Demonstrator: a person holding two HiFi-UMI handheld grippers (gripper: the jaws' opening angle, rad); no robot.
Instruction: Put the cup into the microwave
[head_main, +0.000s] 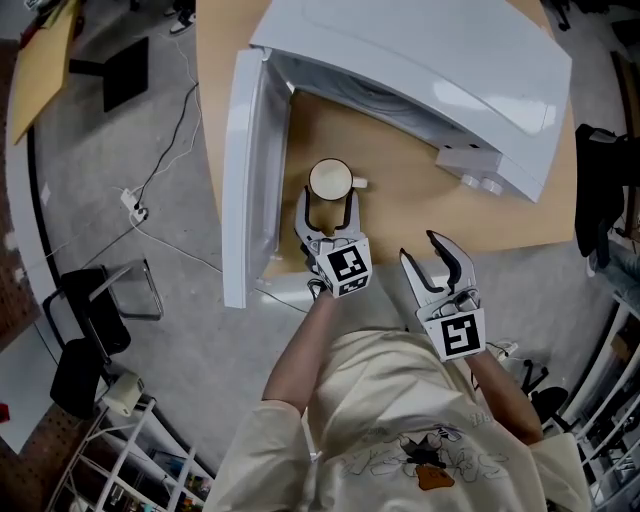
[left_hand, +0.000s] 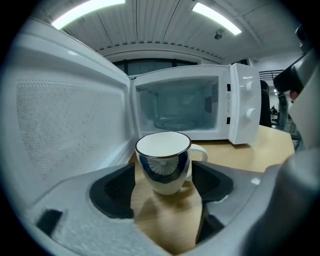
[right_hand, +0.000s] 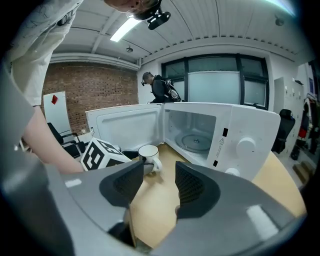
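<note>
The cup (head_main: 330, 180) stands on the table (head_main: 400, 215) before the microwave (head_main: 430, 70), within the left claw (head_main: 328, 195).

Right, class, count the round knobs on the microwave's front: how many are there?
2. The upper knob sits on the microwave's control panel, right of the open cavity; the lower knob is directly beneath it. None seems hidden.
</note>
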